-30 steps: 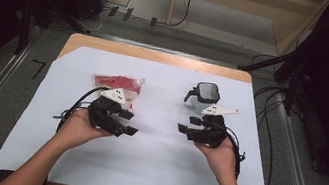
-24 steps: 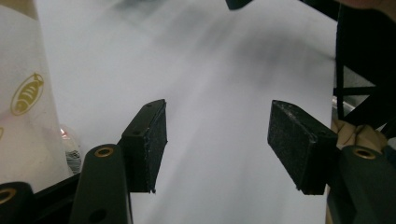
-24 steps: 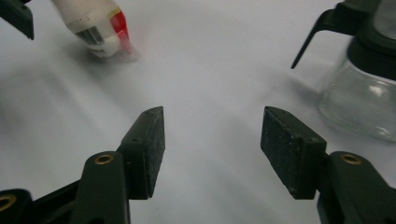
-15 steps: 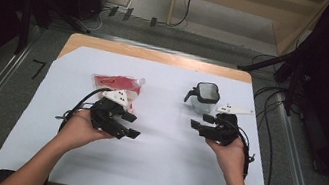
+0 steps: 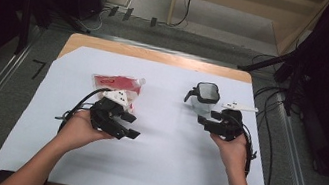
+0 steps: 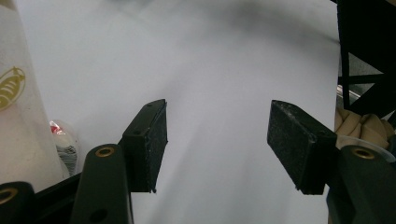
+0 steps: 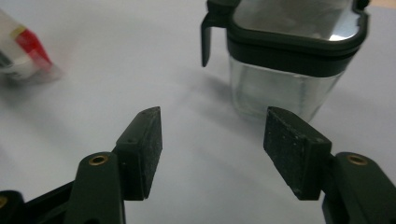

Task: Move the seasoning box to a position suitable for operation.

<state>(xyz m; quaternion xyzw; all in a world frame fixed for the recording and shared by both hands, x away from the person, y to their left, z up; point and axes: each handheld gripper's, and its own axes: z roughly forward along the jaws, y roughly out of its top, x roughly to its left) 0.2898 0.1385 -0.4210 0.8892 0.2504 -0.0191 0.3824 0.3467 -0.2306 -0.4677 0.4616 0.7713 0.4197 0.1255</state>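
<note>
My left hand (image 5: 78,128), at lower left of centre, cradles my left gripper (image 5: 130,125), jaws apart and empty, just below the red-and-white pouch (image 5: 117,84). At right of centre, my right gripper (image 5: 204,120) points up-left, jaws apart, empty, close beside the clear black-lidded jar (image 5: 206,97). Since half a second ago, my right gripper has edged nearer the jar.

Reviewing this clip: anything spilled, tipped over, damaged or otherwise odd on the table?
Nothing stands out. The clear jar with a black lid stands upright, lid on. The red-and-white pouch lies flat on the white sheet. No spill visible. The left gripper and right gripper are both open and empty.
</note>
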